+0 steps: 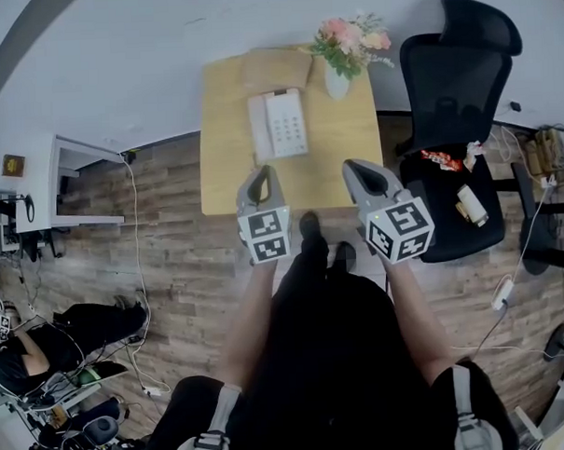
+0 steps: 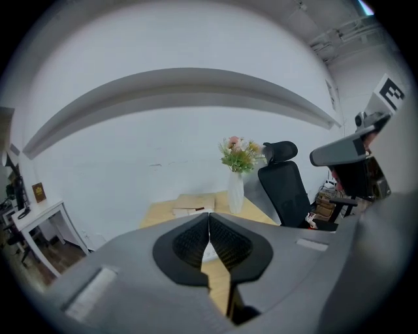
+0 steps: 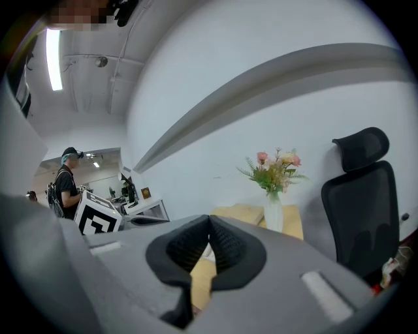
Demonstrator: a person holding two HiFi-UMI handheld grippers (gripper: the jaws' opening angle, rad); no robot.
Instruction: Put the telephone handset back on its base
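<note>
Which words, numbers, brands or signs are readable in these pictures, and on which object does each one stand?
None can be read.
Telephone keys: too small.
Left gripper, right gripper: square markers only, no letters.
Packet on chair: blurred.
</note>
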